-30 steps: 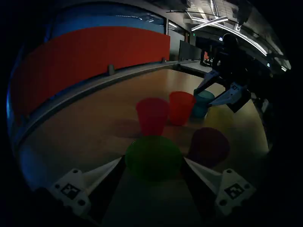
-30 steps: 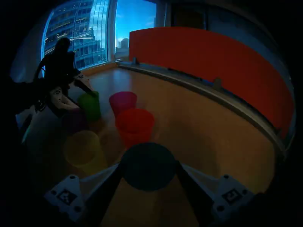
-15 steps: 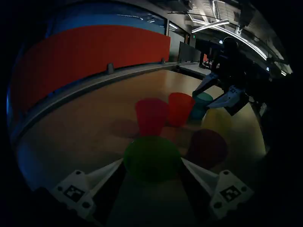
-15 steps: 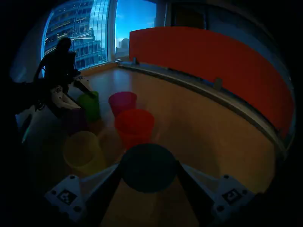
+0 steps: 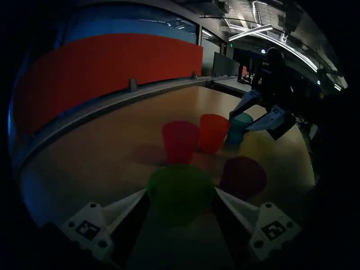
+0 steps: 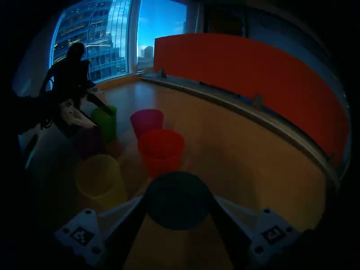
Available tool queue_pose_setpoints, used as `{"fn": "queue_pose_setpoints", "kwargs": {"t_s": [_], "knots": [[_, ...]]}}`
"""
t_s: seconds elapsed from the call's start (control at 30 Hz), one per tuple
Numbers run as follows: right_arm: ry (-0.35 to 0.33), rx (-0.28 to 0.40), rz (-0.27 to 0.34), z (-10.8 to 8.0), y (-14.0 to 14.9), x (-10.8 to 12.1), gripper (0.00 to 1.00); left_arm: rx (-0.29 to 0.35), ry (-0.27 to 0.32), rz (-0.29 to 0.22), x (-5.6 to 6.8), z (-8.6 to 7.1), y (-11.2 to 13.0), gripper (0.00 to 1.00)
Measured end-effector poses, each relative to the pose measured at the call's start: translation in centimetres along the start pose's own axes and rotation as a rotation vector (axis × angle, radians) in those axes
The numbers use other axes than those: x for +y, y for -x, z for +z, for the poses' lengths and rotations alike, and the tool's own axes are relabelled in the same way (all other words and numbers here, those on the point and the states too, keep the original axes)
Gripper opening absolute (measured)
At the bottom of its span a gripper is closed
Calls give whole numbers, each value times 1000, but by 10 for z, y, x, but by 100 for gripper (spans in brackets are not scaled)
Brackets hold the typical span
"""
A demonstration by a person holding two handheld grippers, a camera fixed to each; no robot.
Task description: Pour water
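Dim office, red divider along the table, window at the end. The wood looks slick, so cups could slide. Left gripper is clamped on the green cup, right gripper on the teal cup. They look like light, thin plastic, probably squishy, so I'd squeeze mid-wall, gently. Can't tell if either holds water.
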State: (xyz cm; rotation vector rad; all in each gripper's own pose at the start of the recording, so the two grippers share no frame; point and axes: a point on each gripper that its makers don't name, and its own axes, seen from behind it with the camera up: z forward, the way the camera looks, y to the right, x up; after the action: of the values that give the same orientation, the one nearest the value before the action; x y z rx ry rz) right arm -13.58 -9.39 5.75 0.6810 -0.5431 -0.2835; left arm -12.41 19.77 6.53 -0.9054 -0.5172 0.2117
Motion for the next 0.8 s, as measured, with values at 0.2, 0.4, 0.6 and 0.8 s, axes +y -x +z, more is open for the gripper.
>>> {"fn": "queue_pose_setpoints", "kwargs": {"t_s": [0.2,0.4,0.6,0.8], "knots": [[7,47,15,-16,-22,-2,94,43,-5,-1,4,-13,-17,88],[27,95,17,-34,-43,-5,94,87,-24,9,7,-29,-33,88],[45,145,4,-53,-62,-11,93,150,-50,25,11,-50,-54,88],[59,204,-11,-71,-85,-18,94,225,-65,11,15,-70,-78,88]]}}
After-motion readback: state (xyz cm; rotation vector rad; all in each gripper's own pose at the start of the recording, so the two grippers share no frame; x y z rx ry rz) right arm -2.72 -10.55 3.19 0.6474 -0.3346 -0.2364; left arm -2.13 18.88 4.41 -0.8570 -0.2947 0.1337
